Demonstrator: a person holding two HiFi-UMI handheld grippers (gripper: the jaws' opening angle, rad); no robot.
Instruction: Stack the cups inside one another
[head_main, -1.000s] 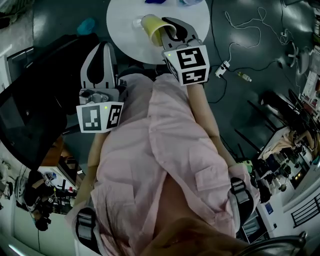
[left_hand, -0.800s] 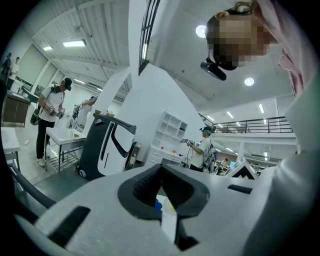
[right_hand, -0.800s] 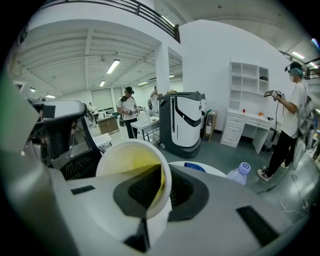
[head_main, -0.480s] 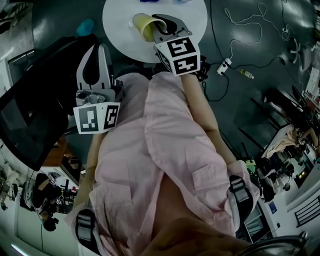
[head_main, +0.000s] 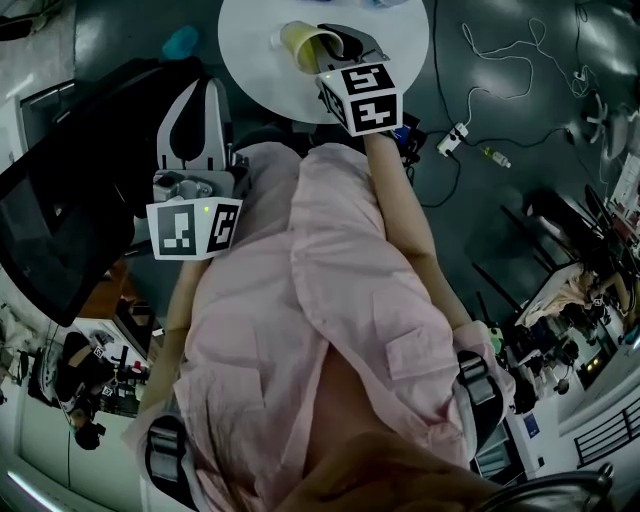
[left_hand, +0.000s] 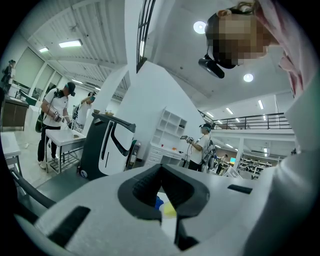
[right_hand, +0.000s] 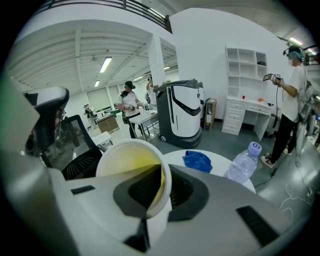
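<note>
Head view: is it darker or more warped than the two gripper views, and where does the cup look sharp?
Head view: dim, with heavy fisheye bending; the white table is its brightest patch and the cup is small. Right gripper view: bright, even light with a dark round border; the cup's rim is close and fairly sharp. Left gripper view: bright, ceiling lamps flare, near jaws are soft.

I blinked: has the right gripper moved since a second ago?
Yes. The right gripper, jaws shut on the yellow cup, has gone further in over the round white table.
</note>
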